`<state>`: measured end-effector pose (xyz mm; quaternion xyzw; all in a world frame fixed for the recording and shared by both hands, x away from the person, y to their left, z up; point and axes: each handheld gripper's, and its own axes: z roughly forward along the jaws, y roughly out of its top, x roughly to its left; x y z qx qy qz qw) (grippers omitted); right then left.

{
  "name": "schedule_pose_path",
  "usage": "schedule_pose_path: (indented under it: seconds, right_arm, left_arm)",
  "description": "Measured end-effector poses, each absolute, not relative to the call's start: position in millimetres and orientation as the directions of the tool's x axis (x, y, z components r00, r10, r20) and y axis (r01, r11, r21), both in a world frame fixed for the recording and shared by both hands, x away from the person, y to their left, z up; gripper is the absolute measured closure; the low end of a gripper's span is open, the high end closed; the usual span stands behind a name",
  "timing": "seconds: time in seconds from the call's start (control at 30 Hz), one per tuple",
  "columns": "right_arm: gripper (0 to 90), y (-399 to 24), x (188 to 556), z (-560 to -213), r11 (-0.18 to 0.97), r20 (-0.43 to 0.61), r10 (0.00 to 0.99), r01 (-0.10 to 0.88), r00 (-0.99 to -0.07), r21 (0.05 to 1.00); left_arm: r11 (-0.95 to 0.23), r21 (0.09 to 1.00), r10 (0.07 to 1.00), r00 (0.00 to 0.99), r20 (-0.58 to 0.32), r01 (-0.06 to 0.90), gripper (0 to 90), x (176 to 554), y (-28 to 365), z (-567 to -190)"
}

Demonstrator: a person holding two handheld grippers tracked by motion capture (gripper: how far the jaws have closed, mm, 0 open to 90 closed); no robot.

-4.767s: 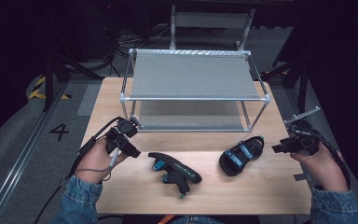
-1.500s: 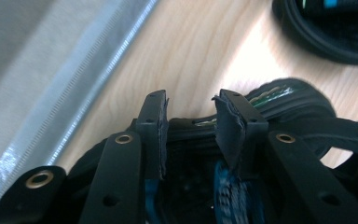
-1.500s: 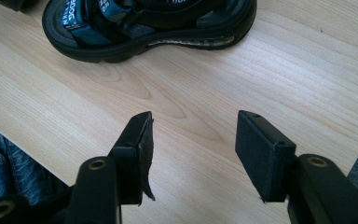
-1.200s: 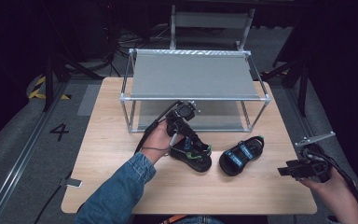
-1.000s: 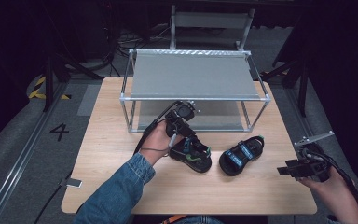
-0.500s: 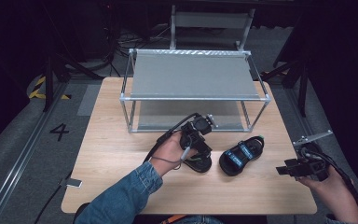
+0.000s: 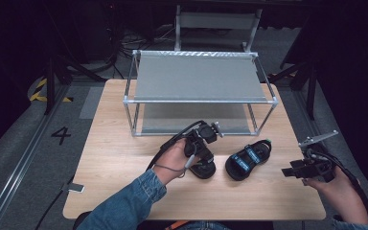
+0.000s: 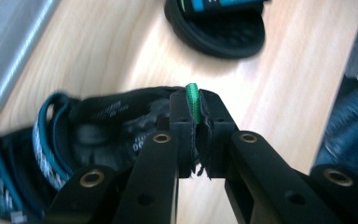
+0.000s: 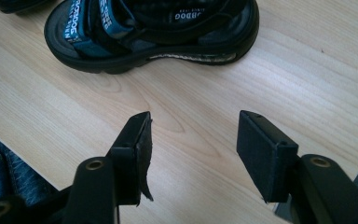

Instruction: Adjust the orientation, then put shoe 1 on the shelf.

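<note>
Two dark sandals with blue straps lie on the wooden table (image 7: 124,158). In the high view my left gripper (image 7: 201,153) is over the left sandal (image 7: 206,170), just in front of the rack. The left gripper view has my left gripper (image 8: 193,109) shut on the green heel loop (image 8: 192,95) of that sandal (image 8: 74,130), with the other sandal (image 8: 219,32) a short way beyond. The right sandal (image 7: 247,158) (image 9: 154,32) rests flat beside it. My right gripper (image 7: 290,171) (image 9: 193,140) is open near the table's right edge, low over bare wood, short of the sandal.
A metal-framed rack (image 7: 199,76) with two grey shelves stands across the back half of the table. A small flat device (image 7: 75,188) sits at the table's front left edge. A denim sleeve (image 7: 124,201) reaches in from the front. A chair (image 7: 215,21) stands behind the rack.
My left gripper came from the table's left, took the left sandal by its loop and carried it rightward until it sat beside the right sandal. My right gripper stayed almost still.
</note>
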<state>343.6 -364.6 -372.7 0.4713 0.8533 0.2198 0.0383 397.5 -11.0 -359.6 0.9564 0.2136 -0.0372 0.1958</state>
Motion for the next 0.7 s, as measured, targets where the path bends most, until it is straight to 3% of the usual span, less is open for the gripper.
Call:
schedule_pose_path:
  seconds: [0.47, 0.57, 0.7]
  right_arm:
    - [45.2, -339.5, 372.8, -363.5, 0.529, 0.127, 0.765, 0.729, -0.631, 0.434]
    - [45.1, -336.7, 376.5, -361.2, 0.535, 0.125, 0.758, 0.720, -0.640, 0.442]
    - [45.0, -335.5, 378.8, -359.6, 0.537, 0.124, 0.754, 0.714, -0.645, 0.449]
  left_arm:
    - [-0.851, 0.225, 0.426, 0.874, -0.235, 0.475, 82.5, 373.7, 27.9, -365.5]
    - [-0.837, 0.261, 0.428, 0.872, -0.239, 0.482, 60.1, 372.9, 31.3, -361.8]
    - [-0.781, 0.345, 0.488, 0.854, -0.182, 0.520, 50.8, 377.0, 44.6, -351.3]
